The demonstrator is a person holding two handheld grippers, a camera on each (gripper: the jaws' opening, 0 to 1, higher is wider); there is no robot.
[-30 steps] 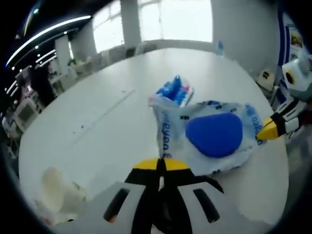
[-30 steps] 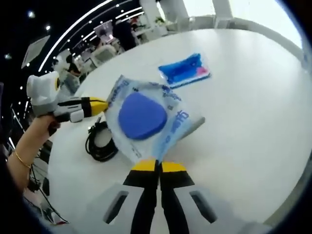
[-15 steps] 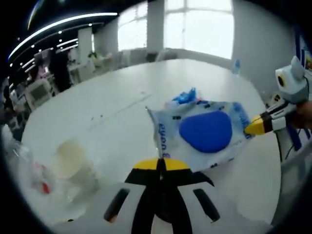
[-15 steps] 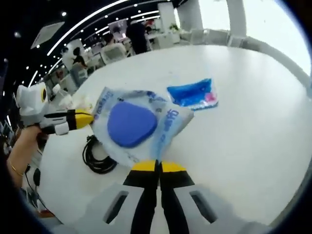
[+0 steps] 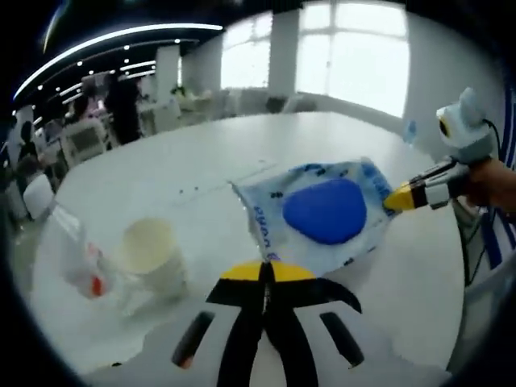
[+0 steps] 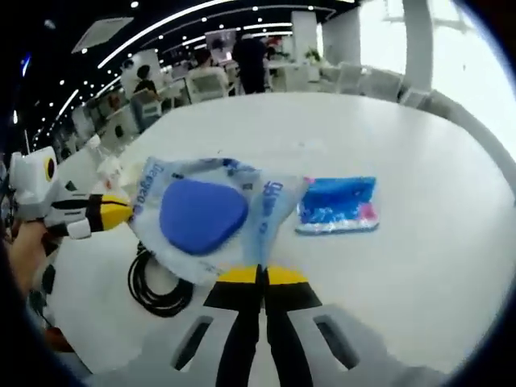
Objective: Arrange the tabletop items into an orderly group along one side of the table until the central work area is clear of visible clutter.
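Both grippers clamped on the clear bag (image 5: 322, 214) with the blue pad inside — left gripper (image 5: 265, 272) on one edge, right gripper (image 6: 260, 276) on the opposite, bag held above the white table (image 6: 419, 137). Paper cup (image 5: 150, 254), blue packet (image 6: 339, 205) and black cable (image 6: 157, 290) lie on the table.

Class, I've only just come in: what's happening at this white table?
A person is working with two handheld tools. Both tools, the left and the right, are shut on opposite edges of a clear packet holding a blue pad, carrying it above the table. A blue pack and a coiled black cable lie on the tabletop, and a cream cup stands nearby.
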